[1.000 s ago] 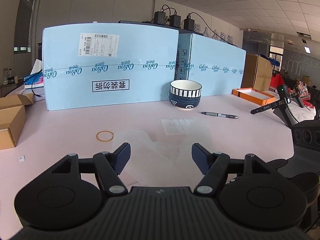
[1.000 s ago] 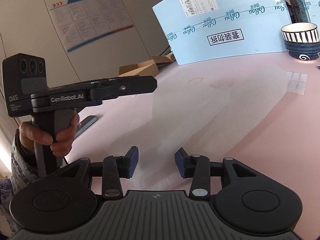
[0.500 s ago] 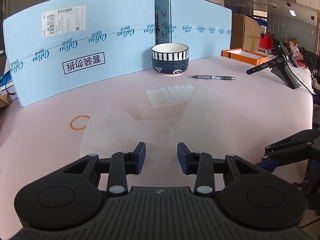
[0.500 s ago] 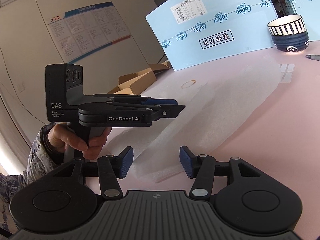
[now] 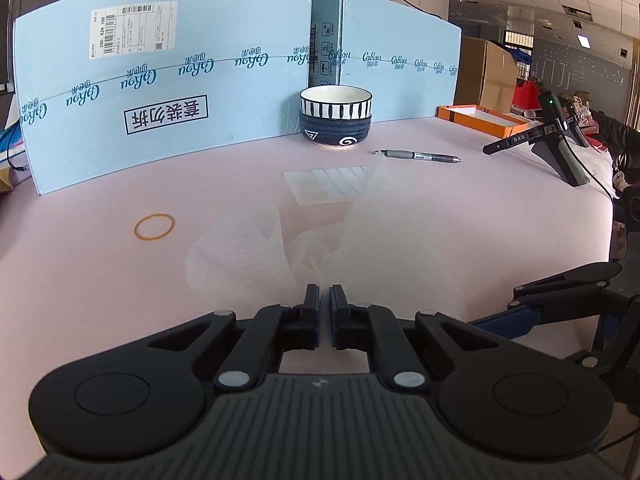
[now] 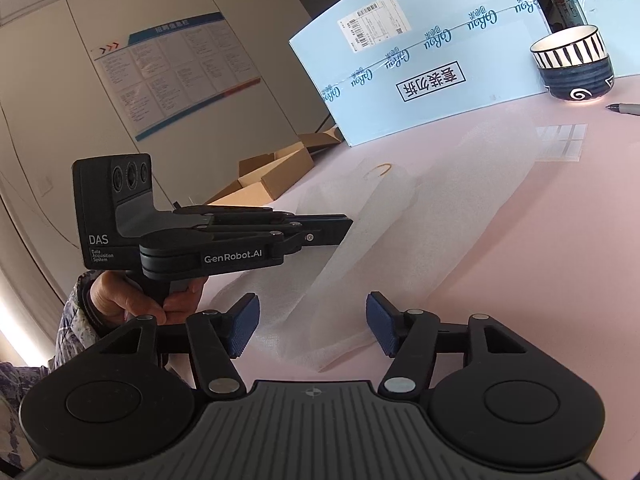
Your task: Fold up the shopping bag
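While the left gripper [image 5: 324, 300], just closed, pinches the bag's [image 5: 320, 248] near edge on the table [image 5: 80, 280], the right gripper [image 6: 312, 324] opens empty over its near end, bag stretching away.

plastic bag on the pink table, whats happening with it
A person is folding a thin, see-through shopping bag lying flat on the pink table, one gripper in each hand. The left gripper has just closed to shut at the bag's near edge. The right gripper has been opening, its jaws astride the bag without pressing it.
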Demonstrator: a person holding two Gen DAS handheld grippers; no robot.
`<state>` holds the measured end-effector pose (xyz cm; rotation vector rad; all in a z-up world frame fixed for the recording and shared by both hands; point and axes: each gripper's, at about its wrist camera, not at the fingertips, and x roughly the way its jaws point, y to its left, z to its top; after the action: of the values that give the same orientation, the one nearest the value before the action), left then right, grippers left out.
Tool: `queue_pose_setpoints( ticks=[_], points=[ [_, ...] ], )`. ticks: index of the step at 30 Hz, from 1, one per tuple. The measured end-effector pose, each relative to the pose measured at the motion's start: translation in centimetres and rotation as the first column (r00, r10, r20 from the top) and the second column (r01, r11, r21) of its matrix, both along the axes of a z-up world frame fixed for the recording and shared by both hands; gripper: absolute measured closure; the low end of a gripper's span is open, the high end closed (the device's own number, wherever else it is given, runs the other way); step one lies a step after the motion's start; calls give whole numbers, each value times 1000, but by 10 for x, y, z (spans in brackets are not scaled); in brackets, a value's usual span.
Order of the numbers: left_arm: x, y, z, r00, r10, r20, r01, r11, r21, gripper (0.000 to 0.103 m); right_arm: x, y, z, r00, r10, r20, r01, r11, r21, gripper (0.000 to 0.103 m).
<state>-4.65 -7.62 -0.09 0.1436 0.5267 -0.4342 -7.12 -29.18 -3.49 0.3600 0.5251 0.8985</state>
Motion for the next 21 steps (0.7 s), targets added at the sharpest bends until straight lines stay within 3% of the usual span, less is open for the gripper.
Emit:
queue_pose_setpoints(
  ticks=[7,11,17,20,21],
  points=[
    [-29,12,8,994,72,86,-78,995,66,98,9,-8,7,995,-99,-22,99,995,4,41],
    [-39,22,9,990,99,97,-105,993,56,98,7,0,13,993,-120,7,120,993,4,41],
    [-61,35,15,987,88,133,-86,996,-20,98,0,18,27,986,-130,103,131,991,-9,41],
    [-64,33,14,989,71,128,-69,997,-22,98,-3,28,29,981,-131,140,137,990,-32,48],
    [-65,32,13,990,69,127,-67,998,-19,98,-4,32,29,979,-132,156,140,989,-44,59]
  ],
)
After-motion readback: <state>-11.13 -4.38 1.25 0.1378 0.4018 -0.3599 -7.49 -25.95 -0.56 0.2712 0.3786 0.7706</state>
